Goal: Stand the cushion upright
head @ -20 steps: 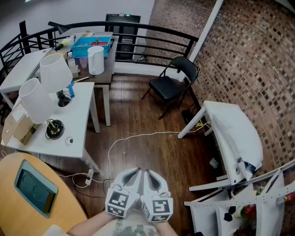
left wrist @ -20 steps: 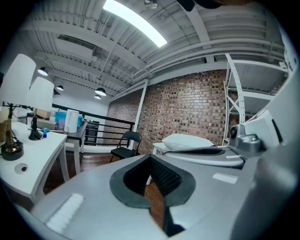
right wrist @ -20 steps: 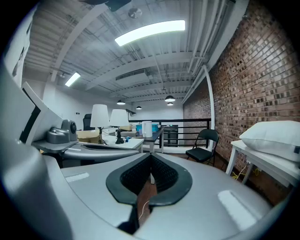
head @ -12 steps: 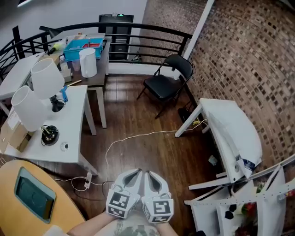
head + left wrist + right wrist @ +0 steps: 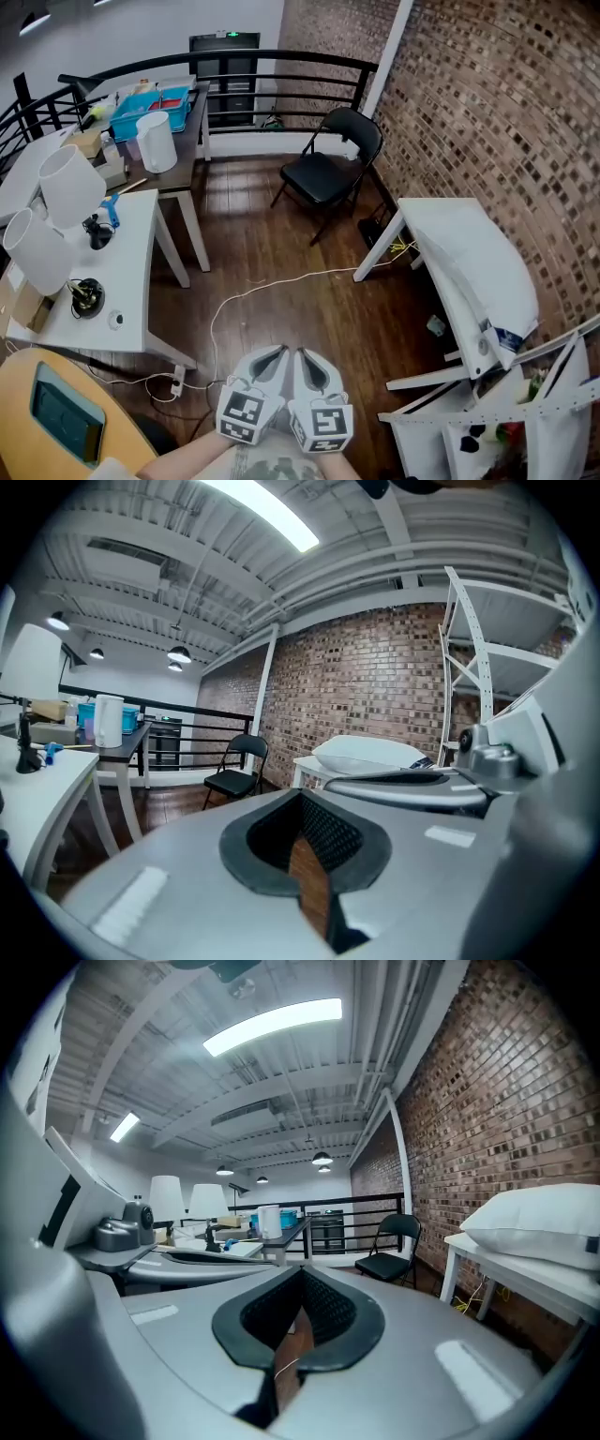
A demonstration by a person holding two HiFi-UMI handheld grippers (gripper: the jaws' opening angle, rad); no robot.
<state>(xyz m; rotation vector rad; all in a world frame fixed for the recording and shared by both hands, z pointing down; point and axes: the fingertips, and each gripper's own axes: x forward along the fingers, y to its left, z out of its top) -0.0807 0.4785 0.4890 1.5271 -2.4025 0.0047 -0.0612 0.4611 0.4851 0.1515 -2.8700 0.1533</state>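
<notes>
The person holds two grey grippers side by side, low over the brown wood floor [image 5: 309, 314]. The left gripper [image 5: 272, 354] is shut tight with nothing in it. The right gripper [image 5: 314, 356] is shut tight too, and holds nothing. One plump white cushion [image 5: 478, 267] lies flat on a white table [image 5: 380, 247] by the red brick wall [image 5: 487, 103], well apart from both grippers. One black folding chair [image 5: 323, 173] stands near the black railing [image 5: 281, 58]. Two white lampshades [image 5: 70, 183] sit on another white table [image 5: 141, 244] at the left. One tall white jug [image 5: 156, 141] stands on a dark table [image 5: 189, 122] behind them.
</notes>
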